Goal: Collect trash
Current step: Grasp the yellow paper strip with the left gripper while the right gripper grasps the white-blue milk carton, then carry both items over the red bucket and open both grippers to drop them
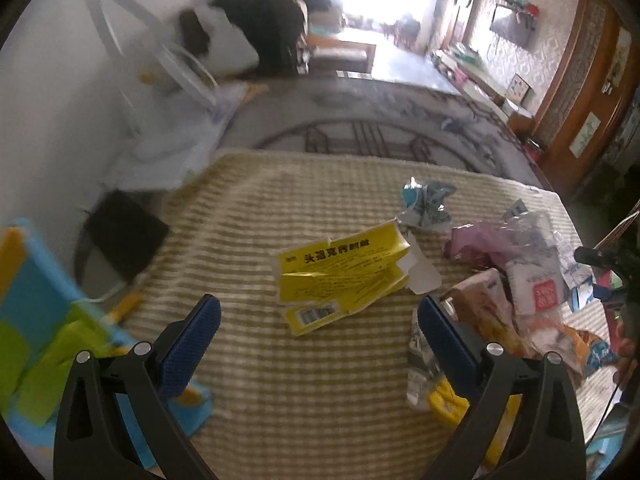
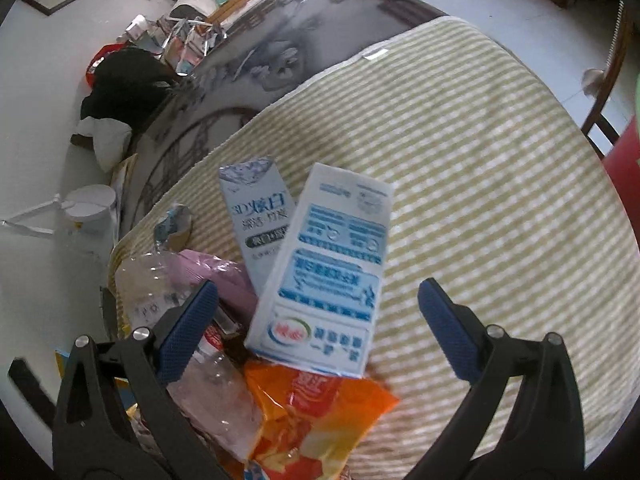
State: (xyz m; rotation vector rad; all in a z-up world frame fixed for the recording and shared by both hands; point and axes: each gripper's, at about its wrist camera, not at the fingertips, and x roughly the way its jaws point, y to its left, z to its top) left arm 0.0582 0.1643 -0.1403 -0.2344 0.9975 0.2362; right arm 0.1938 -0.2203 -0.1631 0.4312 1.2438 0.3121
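A flattened yellow box [image 1: 344, 280] lies on the striped cloth [image 1: 280, 216], just ahead of my left gripper [image 1: 320, 316], which is open and empty. A crumpled blue wrapper [image 1: 426, 204] and a pile of wrappers [image 1: 520, 280] lie to its right. In the right wrist view a white-and-blue carton [image 2: 328, 276] rests on an orange snack bag [image 2: 320, 408], between the fingers of my right gripper [image 2: 320, 312], which is open and not touching it. A grey toothpaste box [image 2: 258, 212] lies behind the carton, with pink plastic [image 2: 216, 276] and clear plastic [image 2: 216, 392] to the left.
A blue, green and yellow toy [image 1: 44, 320] sits at the cloth's left edge beside a black pad [image 1: 124, 232]. Past the cloth is a patterned tabletop [image 1: 360, 120]. A white canister [image 2: 90, 208] and dark clothing [image 2: 124, 84] lie by the wall. A wooden chair [image 2: 608, 80] stands right.
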